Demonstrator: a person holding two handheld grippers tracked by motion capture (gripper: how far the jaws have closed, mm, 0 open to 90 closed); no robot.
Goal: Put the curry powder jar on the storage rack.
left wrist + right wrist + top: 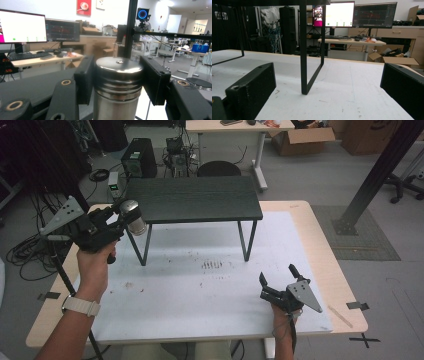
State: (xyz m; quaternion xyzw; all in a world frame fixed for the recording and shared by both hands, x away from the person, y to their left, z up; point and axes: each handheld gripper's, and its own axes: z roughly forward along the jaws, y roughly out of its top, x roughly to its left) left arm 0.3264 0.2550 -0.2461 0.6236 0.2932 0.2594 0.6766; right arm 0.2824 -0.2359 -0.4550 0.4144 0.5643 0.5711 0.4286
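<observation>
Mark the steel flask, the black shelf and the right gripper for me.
steel flask (117, 82): left gripper view, ribbed side under the lid.
black shelf (192, 199): high view, top board.
right gripper (278, 276): high view, midway between fingertips.

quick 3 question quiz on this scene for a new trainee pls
1. True or false: the left tool is shut on the steel bottle.
2. The right tool is: A) shut on a cup B) open, low over the white mat C) up on the black shelf.
3. Fill in: the bottle is held beside the ____ corner of the black shelf, seen from the high view.

Key: 1 true; 2 B; 3 near left.
</observation>
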